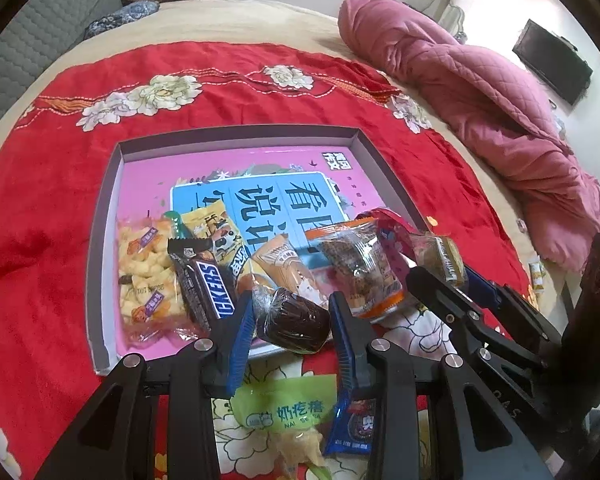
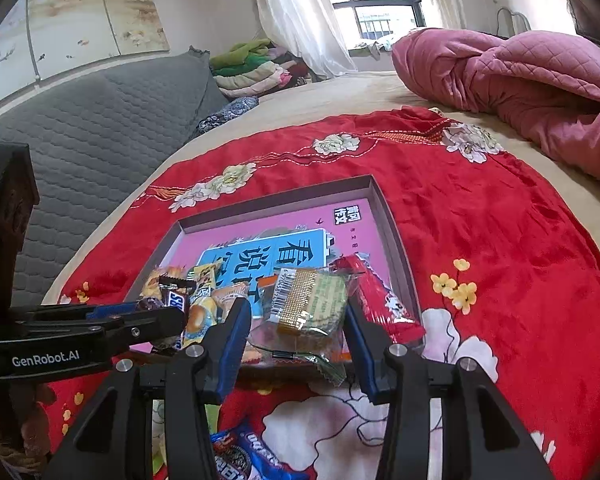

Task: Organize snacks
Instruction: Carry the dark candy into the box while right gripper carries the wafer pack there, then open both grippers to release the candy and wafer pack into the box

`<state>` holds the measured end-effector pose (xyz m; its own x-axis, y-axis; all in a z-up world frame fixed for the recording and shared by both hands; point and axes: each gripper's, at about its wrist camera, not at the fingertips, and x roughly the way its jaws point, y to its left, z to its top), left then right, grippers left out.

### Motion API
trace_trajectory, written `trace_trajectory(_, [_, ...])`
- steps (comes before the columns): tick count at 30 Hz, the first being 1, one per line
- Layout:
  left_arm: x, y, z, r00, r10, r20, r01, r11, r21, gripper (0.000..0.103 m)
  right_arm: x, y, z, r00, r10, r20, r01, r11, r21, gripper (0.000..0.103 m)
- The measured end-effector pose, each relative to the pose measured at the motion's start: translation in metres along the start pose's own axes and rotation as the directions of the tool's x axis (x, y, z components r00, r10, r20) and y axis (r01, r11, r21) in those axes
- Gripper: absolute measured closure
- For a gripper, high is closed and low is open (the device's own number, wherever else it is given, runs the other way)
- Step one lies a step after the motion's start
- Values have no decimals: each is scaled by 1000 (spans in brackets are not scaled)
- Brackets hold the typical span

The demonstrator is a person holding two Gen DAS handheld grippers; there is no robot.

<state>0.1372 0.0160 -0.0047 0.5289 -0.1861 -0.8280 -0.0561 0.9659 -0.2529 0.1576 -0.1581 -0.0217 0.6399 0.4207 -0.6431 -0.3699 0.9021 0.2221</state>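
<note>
Left wrist view: left tool (image 1: 292, 322) clamped on a dark brown wrapped cake (image 1: 294, 320), blue pads (image 1: 242, 344) pressed to both sides, held over the near edge of the shallow box (image 1: 236, 136). Box on a red floral cloth (image 1: 52, 208) spread over the bed (image 1: 292, 24). Inside box, along near side: clear bag of yellow puffs (image 1: 146, 280), Snickers bar (image 1: 204, 284), yellow packet (image 1: 216, 236), orange biscuit pack (image 1: 284, 268), clear pack with orange ends (image 1: 360, 268), red wrapper (image 1: 392, 240). Rest of the box floor bare pink and blue print. Right tool (image 1: 444, 268) in from the right, gripping a small greenish-yellow wrapped cake (image 1: 446, 256) just past the box's near right corner. On the cloth below the left tool: green-labelled bag (image 1: 284, 416), blue packet (image 1: 352, 428). Pink quilt (image 1: 492, 112) bunched far right.

Right wrist view: right tool (image 2: 296, 320) closed partway on the greenish wrapped cake (image 2: 312, 304), barcode up, held over the box's near edge (image 2: 276, 196). Red wrapper (image 2: 376, 300) just right of it. Left tool (image 2: 160, 316) at left, over the Snickers bar (image 2: 176, 300) end of the row; its grip hidden here. Blue packet (image 2: 240, 452) on the cloth (image 2: 500, 240) below.
</note>
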Motion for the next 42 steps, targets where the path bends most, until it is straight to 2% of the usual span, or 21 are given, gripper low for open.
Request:
trace_trajectory(28, [36, 5, 13, 999, 3, -44, -5, 999, -45, 65, 32, -8, 3, 999, -37, -26, 37, 999, -7, 54])
trace_trajectory(35, [39, 7, 13, 999, 15, -53, -17, 998, -53, 64, 31, -9, 4, 999, -46, -22, 46, 999, -1, 51])
trace_trajectory(39, [39, 7, 12, 998, 31, -54, -34, 999, -41, 61, 28, -8, 4, 999, -41, -8, 41, 999, 5, 43])
trace_trajectory(42, [37, 7, 12, 998, 27, -49, -29, 999, -36, 60, 25, -9, 5, 999, -38, 4, 38, 999, 11, 43])
